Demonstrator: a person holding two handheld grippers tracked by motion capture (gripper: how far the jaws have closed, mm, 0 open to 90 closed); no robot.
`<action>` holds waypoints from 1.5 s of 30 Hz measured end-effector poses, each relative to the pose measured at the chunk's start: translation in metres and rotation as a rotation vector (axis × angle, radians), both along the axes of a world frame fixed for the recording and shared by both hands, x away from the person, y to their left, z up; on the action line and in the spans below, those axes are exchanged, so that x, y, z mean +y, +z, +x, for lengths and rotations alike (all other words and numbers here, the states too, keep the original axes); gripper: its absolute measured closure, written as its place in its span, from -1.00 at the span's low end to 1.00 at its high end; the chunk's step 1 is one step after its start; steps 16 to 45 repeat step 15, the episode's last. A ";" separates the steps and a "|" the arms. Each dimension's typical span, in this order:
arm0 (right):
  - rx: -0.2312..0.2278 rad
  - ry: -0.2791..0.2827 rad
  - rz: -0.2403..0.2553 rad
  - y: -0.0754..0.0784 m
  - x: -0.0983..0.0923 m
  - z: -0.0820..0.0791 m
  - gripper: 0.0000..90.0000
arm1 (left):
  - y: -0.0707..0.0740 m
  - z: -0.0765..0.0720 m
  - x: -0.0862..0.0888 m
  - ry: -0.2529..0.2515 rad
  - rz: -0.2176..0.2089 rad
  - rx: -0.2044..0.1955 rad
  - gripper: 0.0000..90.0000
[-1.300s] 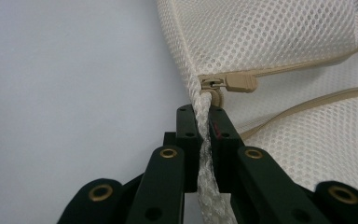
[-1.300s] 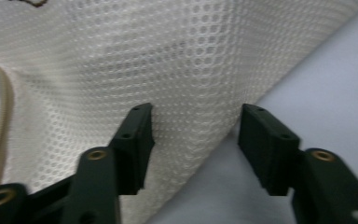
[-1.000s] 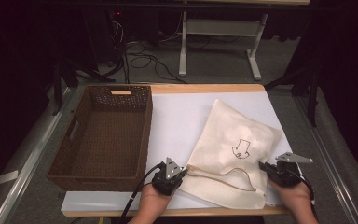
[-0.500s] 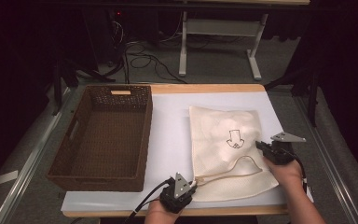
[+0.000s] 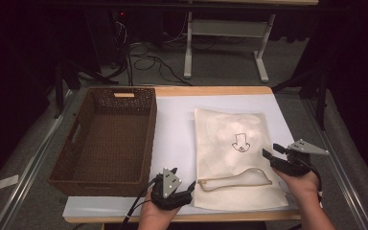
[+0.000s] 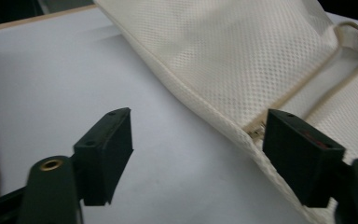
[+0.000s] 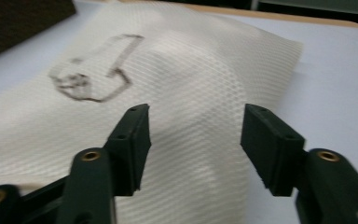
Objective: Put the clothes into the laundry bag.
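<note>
A cream mesh bag [image 5: 235, 158] with a black arrow drawing [image 5: 241, 142] lies flat on the white table top [image 5: 177, 124], its zipper and loop [image 5: 237, 179] toward the near edge. My left gripper [image 5: 188, 188] hovers at the bag's near left corner. Its jaws have just been opening and stand apart, with the bag's edge [image 6: 223, 126] beside the right jaw and nothing pressed. My right gripper [image 5: 272, 151] is at the bag's right edge. Its jaws have also just been opening and hang over the mesh [image 7: 191, 84] without touching it.
A brown wicker basket [image 5: 76, 143] stands at the left of the table, a little way from the bag. The wooden table edge [image 5: 211, 90] runs along the far side. Beyond it are a metal stand and cables on the floor.
The bag, first held slanted by both grippers, now lies square and flat. Both grippers have let go of it and opened. The left hand has drawn back toward the near edge.
</note>
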State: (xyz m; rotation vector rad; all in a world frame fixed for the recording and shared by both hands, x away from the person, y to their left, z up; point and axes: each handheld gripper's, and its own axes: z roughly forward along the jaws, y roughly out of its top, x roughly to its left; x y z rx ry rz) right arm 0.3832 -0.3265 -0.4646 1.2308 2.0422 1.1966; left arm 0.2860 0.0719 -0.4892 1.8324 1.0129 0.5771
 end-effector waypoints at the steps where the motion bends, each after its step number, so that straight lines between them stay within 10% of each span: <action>1: -0.001 0.016 0.017 0.002 0.001 -0.004 -0.15 | 0.000 0.000 0.000 0.000 0.000 0.000 -0.53; 7: -0.034 0.059 0.022 0.007 0.014 -0.037 -1.00 | 0.003 0.013 -0.002 -0.019 0.039 0.008 -0.95; 45: -0.058 0.024 0.046 0.009 0.008 -0.052 -0.99 | 0.005 0.018 0.002 -0.020 0.038 0.015 -1.00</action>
